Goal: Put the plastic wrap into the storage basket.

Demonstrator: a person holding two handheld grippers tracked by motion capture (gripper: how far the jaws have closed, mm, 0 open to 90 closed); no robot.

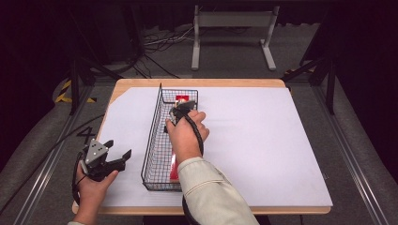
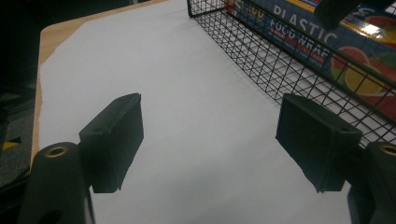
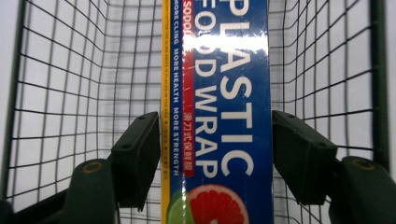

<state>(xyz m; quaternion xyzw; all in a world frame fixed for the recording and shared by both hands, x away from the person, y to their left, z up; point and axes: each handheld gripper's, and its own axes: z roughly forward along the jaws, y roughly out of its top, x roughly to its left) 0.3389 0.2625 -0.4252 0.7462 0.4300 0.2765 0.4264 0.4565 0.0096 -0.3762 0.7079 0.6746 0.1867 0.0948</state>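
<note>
my right tool sat down inside the wire basket, jaws astride the plastic wrap box that lay lengthwise along the basket floor, each pad just beside a long edge and, as far as i could tell, not yet pinching. my left tool hung wide open over the white sheet on the table, holding nothing. to do this well, i judged, i had to keep the box centred and square between the pads.
</note>
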